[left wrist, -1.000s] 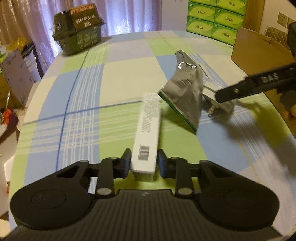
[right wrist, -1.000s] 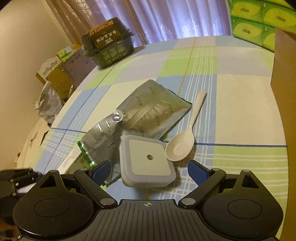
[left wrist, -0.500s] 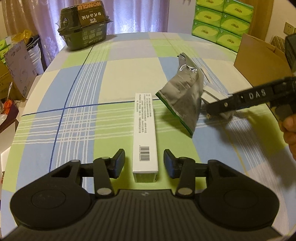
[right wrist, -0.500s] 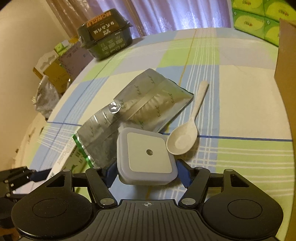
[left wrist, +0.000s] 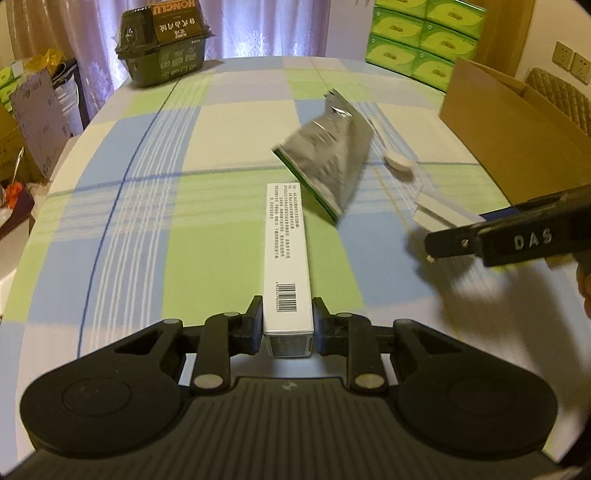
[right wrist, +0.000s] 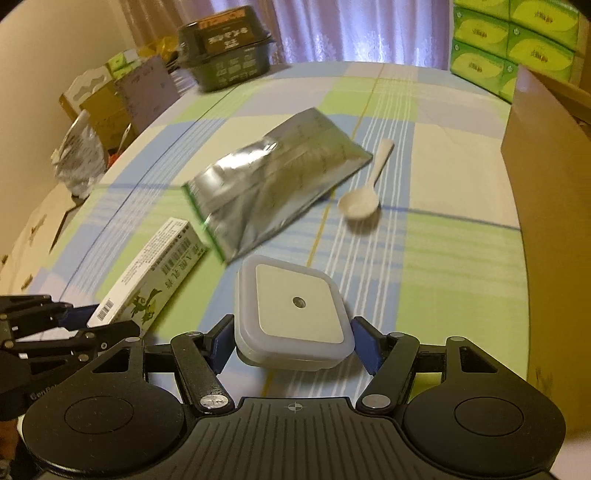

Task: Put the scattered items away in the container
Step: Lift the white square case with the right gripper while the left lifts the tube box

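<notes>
White box and square night light, each gripped.
Your left gripper point(left wrist: 287, 325) clamps the long white box point(left wrist: 286, 258); your right gripper point(right wrist: 291, 345) pinches the night light point(right wrist: 291, 310).

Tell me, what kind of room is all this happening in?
Most likely a lived-in home, perhaps a dining room: a checked tablecloth covers the table, curtains hang behind it, and green tissue packs and cardboard boxes are stacked round the edges.

The left gripper point(left wrist: 287, 325) and right gripper point(right wrist: 293, 345) each have jaws closed on something, held low.
</notes>
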`<control>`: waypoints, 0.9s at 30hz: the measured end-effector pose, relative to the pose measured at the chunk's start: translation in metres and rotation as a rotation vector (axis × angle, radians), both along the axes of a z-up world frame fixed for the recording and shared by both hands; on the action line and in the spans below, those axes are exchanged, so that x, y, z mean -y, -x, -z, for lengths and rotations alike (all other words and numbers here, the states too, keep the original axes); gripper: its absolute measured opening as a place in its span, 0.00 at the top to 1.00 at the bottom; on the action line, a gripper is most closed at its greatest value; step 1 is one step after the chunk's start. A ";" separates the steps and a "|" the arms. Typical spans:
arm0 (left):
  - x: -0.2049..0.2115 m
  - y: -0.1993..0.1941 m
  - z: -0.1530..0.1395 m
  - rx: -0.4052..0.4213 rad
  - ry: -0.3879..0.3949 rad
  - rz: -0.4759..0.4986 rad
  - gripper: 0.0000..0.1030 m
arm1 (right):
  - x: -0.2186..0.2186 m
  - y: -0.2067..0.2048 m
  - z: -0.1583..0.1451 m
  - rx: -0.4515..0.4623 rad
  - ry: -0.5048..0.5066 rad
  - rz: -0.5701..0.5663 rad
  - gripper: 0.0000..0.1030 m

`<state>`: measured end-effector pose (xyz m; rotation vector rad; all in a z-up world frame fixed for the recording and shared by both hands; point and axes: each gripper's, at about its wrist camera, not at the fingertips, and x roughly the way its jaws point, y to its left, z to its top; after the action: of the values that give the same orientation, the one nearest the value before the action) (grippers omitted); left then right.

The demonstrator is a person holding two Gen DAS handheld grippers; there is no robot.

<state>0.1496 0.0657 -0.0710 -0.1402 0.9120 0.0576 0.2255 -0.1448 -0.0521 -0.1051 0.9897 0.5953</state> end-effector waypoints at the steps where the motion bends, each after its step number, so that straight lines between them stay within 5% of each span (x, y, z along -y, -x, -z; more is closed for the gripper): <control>1: 0.002 0.007 -0.001 -0.004 0.007 -0.003 0.79 | 0.001 0.009 0.000 0.006 0.011 -0.002 0.33; 4: 0.007 0.023 -0.002 -0.018 0.021 -0.007 0.79 | 0.007 0.030 0.001 0.016 0.023 -0.002 0.33; 6: 0.008 0.028 -0.004 -0.017 0.030 -0.013 0.63 | 0.009 0.039 0.003 0.015 0.025 -0.007 0.33; 8: 0.008 0.030 -0.006 -0.013 0.023 -0.015 0.59 | 0.009 0.045 0.007 0.008 0.037 -0.025 0.33; 13: 0.005 0.023 -0.010 0.000 0.016 -0.018 0.57 | 0.008 0.044 0.013 -0.006 0.039 -0.043 0.31; 16: 0.004 0.018 -0.012 0.006 0.017 -0.018 0.56 | 0.007 0.043 0.013 -0.019 0.010 -0.046 0.13; 27: 0.006 0.002 -0.001 -0.024 0.032 0.020 0.55 | 0.010 0.030 0.018 -0.061 -0.009 -0.019 0.13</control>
<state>0.1481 0.0596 -0.0698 -0.1610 0.9387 0.0265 0.1958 -0.1546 -0.0697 -0.0887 1.0465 0.6228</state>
